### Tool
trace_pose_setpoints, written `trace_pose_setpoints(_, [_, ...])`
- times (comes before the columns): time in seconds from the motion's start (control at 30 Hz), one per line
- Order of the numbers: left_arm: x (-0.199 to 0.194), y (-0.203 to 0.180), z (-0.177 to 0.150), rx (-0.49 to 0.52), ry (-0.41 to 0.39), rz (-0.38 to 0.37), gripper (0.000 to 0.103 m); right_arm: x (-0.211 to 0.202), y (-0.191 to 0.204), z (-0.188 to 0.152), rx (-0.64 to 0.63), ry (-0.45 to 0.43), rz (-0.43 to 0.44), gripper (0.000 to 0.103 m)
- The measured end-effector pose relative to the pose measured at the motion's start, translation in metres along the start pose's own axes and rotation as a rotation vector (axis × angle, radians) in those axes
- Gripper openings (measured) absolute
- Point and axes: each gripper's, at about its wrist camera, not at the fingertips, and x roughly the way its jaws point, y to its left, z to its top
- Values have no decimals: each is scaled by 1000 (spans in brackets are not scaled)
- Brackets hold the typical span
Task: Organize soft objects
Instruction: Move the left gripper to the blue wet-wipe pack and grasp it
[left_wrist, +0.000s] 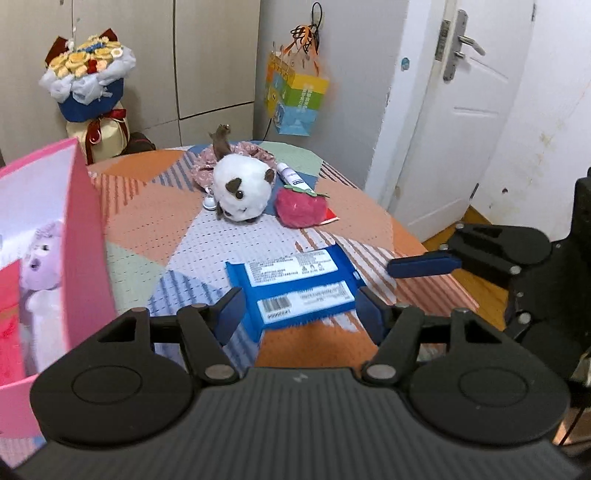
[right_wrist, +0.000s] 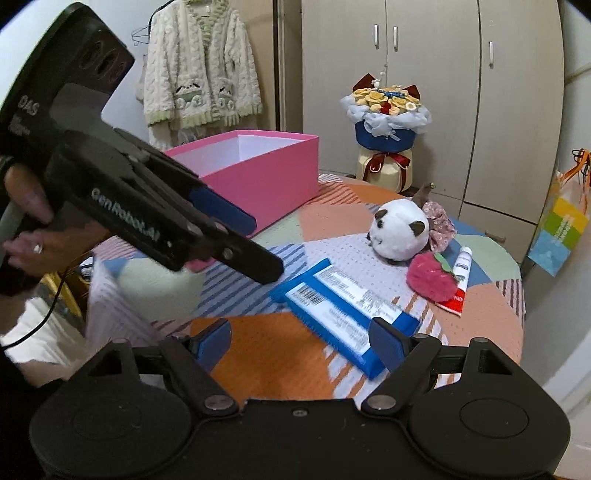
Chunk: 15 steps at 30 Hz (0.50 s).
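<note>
A blue flat packet (left_wrist: 295, 286) with white labels lies on the patchwork table. In the left wrist view it sits between the fingers of my left gripper (left_wrist: 301, 312), which stands open just above it, pads apart from it. My right gripper (right_wrist: 299, 345) is open too, the packet's (right_wrist: 343, 314) near end by its right finger. Farther back lie a white panda plush (left_wrist: 242, 192), a red strawberry plush (left_wrist: 299, 208) and a floral cloth toy (left_wrist: 229, 158). A purple plush (left_wrist: 40, 254) sits inside the pink box (left_wrist: 88, 240).
A white tube (right_wrist: 461, 264) lies behind the strawberry plush (right_wrist: 432, 277). A bouquet (right_wrist: 386, 122) stands past the table, and a coloured gift bag (left_wrist: 295, 103) hangs on the wall. The white door (left_wrist: 461, 110) is at the right. A person's hand (right_wrist: 29, 206) holds the left gripper (right_wrist: 264, 249).
</note>
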Motion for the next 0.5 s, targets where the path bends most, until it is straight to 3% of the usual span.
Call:
trace_pose_setpoints(0.3, [60,24,-5,-133,16,90,56,44,-19,-9,-7,27,-114,85])
trace_pose_setpoints(0.5, [75,39,-16,-219,-9,83,54,65,-37,-15,107,65,-92,89])
